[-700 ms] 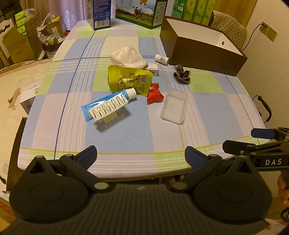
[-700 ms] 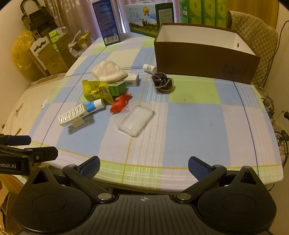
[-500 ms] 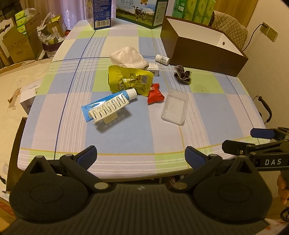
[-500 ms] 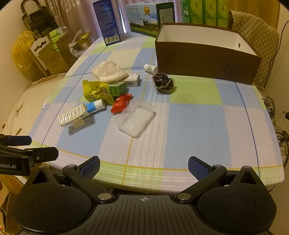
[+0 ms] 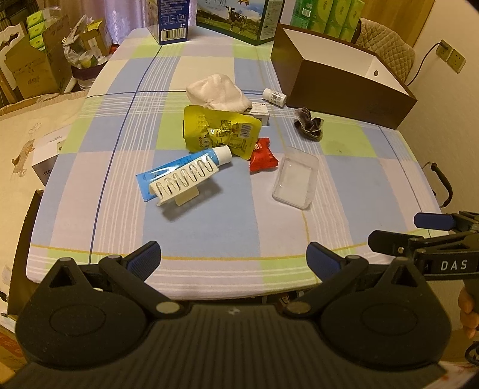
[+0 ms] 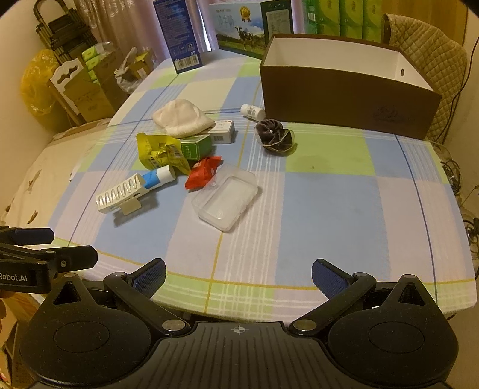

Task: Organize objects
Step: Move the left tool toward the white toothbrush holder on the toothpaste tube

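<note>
Loose items lie mid-table: a white cloth [image 5: 217,92], a yellow pouch [image 5: 220,131], a blue tube [image 5: 179,170] under a white slotted clip [image 5: 185,179], a red packet [image 5: 263,154], a clear plastic case [image 5: 296,181], a dark scrunchie [image 5: 308,123], a small white bottle [image 5: 274,96] and small cartons [image 6: 223,131]. An open brown box [image 6: 344,92] stands at the far right. My left gripper [image 5: 233,258] and right gripper [image 6: 238,273] both hover open and empty at the table's near edge.
Tall cartons [image 5: 172,19] and a milk box [image 5: 236,19] line the far edge of the checked tablecloth [image 5: 209,227]. Cardboard boxes [image 6: 83,95] and a yellow bag [image 6: 36,83] crowd the floor to the left. A quilted chair [image 6: 431,51] stands behind the brown box.
Both views have shifted very slightly; nothing on the table has moved and both grippers stay open.
</note>
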Tool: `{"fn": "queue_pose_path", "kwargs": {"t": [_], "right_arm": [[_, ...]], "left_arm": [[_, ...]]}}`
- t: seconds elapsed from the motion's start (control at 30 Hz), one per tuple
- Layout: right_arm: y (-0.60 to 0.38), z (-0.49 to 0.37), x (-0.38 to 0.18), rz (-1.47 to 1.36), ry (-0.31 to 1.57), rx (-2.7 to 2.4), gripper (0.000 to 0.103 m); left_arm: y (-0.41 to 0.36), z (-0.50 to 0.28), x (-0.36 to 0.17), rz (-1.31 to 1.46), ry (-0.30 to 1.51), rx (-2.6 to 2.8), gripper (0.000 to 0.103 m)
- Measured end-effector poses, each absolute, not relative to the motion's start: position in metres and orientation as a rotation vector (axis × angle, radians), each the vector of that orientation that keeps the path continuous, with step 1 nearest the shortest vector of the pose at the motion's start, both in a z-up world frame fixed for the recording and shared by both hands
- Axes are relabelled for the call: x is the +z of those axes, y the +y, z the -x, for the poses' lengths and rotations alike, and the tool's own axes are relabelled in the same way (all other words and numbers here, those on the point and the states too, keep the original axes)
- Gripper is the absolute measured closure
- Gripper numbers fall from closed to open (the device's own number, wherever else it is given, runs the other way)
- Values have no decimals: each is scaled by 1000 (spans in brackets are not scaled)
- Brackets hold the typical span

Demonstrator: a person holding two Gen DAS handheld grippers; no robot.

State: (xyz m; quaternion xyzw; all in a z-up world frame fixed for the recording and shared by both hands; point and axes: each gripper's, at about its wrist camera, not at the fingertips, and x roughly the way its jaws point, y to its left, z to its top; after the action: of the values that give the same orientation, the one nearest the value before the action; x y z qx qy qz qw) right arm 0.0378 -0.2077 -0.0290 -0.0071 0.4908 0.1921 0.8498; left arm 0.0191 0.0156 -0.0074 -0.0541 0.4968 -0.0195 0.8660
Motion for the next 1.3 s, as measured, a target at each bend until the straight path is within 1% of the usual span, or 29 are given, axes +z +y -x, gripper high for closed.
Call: {"fn": "queue_pose_path", "kwargs": {"t": [0.6,0.8,0.87,1.03,1.2,1.3], "right_arm": [[-216,-67,-44,-15,1075,367,2],[-223,-81,-50,-38,1092,332,2],[-225,-85,-52,-41,1096,323,2],[-226,-95,-57,-51,1111,307,2],[-228,-104,-60,-61,1124,291,2],[-228,-108,-61,-65,1128,285,2]], "left_arm": [[26,-50,-27,37,1042,-2,2],[29,-67,-39,-28,1020,-5,8],[31,-73,-45,-57,1013,-1,12],[37,-89,-56,-108,1013,-8,14],[39,-104,-64,-149,1010,-34,18],[38,-113,-69,-170,1017,-59,29]]}}
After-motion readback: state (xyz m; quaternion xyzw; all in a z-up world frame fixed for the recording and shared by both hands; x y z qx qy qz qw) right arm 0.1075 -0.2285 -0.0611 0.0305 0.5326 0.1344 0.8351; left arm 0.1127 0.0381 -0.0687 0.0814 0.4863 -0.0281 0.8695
